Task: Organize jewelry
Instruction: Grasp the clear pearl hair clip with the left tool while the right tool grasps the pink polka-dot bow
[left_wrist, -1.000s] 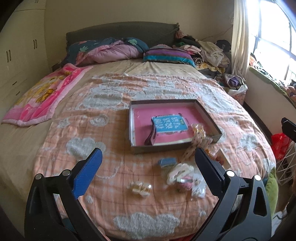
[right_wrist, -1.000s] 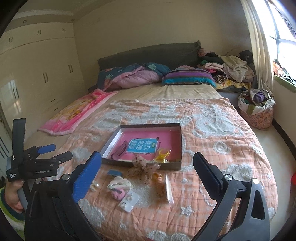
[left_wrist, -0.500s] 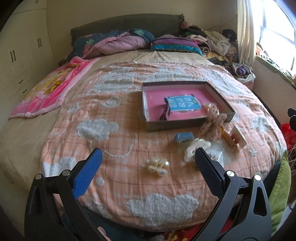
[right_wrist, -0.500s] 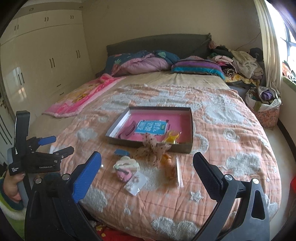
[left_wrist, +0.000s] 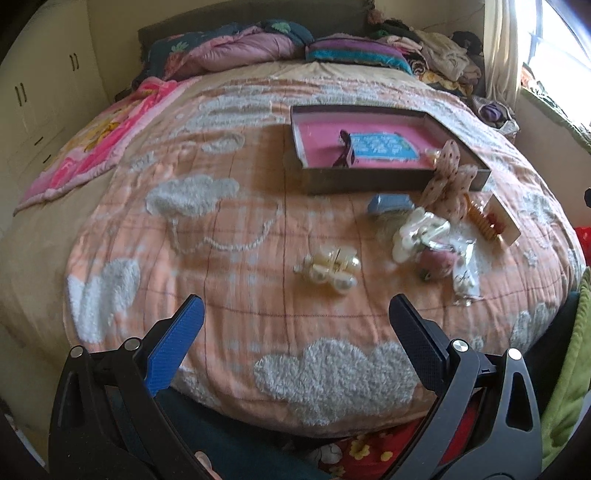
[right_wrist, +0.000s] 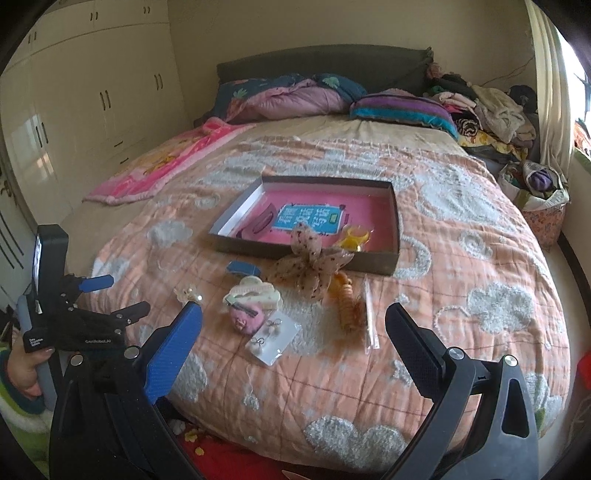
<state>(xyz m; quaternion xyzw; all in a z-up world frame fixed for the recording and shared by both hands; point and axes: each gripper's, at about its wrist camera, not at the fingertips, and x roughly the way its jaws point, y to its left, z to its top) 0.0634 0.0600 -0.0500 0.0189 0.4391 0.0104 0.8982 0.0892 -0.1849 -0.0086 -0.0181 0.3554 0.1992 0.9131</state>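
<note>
A grey box with pink lining (left_wrist: 391, 181) (right_wrist: 393, 214) lies on the bed, holding a blue card (left_wrist: 382, 147) (right_wrist: 309, 220) and a yellow clip (right_wrist: 355, 237). In front of it lie a pearl hair clip (left_wrist: 328, 266) (right_wrist: 188, 294), a blue clip (left_wrist: 389, 203) (right_wrist: 240, 267), a white claw clip (left_wrist: 417, 232) (right_wrist: 255, 291), a pink pom-pom clip (left_wrist: 437, 262) (right_wrist: 245, 317), a dotted fabric bow (left_wrist: 448, 181) (right_wrist: 310, 264), an orange coil tie (right_wrist: 345, 306) and bagged earrings (right_wrist: 271, 338). My left gripper (left_wrist: 295, 321) (right_wrist: 110, 295) is open, just short of the pearl clip. My right gripper (right_wrist: 293, 334) is open and empty above the earrings.
The bed has a peach quilt with white clouds (left_wrist: 221, 229) (right_wrist: 461, 280). A pink blanket (left_wrist: 107, 136) lies at the left, pillows (right_wrist: 295, 98) and a clothes pile (right_wrist: 487, 107) at the head. White wardrobes (right_wrist: 88, 92) stand to the left, a bag (right_wrist: 535, 199) on the right floor.
Both grippers have moved lower and closer to the bed's front edge. The pearl clip now sits nearer the left gripper. Nothing has been picked up.
</note>
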